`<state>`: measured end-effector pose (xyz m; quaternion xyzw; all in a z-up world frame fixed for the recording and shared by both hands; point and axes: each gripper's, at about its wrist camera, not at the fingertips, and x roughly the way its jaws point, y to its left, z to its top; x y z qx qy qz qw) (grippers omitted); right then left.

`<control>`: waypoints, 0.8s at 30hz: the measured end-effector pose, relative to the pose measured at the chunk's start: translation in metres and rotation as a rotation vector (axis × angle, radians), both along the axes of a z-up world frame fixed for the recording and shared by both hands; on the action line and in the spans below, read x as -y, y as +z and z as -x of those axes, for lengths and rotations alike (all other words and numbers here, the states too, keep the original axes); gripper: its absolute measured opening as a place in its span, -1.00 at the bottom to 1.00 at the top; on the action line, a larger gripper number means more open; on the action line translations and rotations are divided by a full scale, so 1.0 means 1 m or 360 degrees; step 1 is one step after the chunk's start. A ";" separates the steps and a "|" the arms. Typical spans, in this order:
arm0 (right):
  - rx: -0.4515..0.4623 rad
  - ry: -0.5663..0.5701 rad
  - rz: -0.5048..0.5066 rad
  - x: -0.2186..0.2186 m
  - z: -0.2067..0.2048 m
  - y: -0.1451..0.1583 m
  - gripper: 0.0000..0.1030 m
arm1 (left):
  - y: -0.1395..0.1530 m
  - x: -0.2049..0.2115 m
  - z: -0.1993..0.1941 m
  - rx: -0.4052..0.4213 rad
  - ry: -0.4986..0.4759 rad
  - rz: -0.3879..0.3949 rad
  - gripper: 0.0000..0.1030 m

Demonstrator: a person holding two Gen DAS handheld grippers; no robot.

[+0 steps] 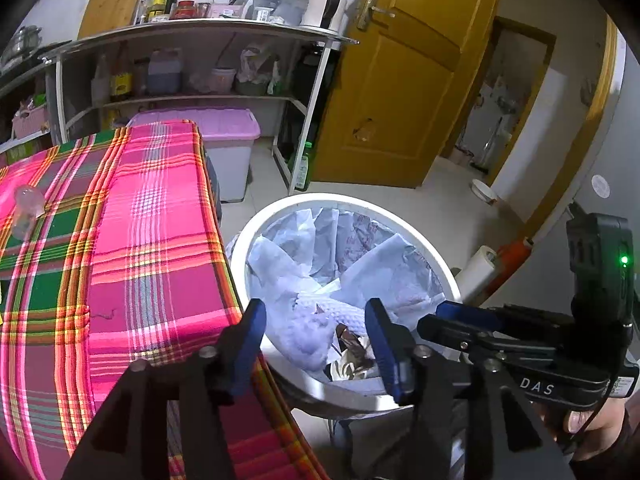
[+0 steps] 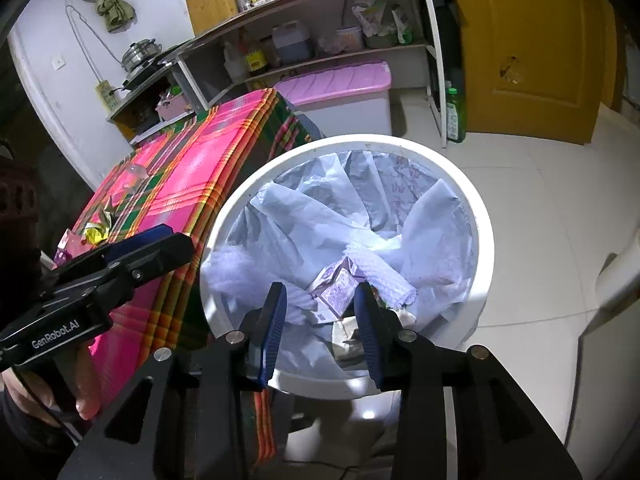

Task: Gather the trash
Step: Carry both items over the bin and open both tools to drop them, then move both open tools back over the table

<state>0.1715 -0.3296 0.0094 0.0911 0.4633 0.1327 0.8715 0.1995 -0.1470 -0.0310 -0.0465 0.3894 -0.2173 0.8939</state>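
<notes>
A white round trash bin (image 1: 448, 276) (image 2: 484, 236) lined with a pale blue bag stands beside a table with a pink plaid cloth (image 1: 152, 240) (image 2: 188, 176). White foam wrap (image 2: 384, 276), a purple carton (image 2: 338, 288) and a dark wrapper (image 1: 352, 344) lie in the bin. My left gripper (image 1: 316, 328) is open and empty over the bin's near rim. My right gripper (image 2: 320, 312) is open and empty above the carton. A crumpled clear bottle (image 1: 26, 210) (image 2: 134, 174) and yellow and pink wrappers (image 2: 96, 232) lie on the table.
A metal shelf (image 1: 200, 32) with bottles and bags stands behind the table. A pink-lidded storage box (image 1: 224, 132) sits on the floor by it. A green bottle (image 2: 455, 116) stands by the shelf leg. A yellow wooden door (image 1: 404, 80) is at the right.
</notes>
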 end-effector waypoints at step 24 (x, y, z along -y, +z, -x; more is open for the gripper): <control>0.0163 0.0207 -0.0031 -0.048 0.025 0.042 -0.29 | 0.028 -0.061 0.057 0.0126 0.0141 0.0049 0.01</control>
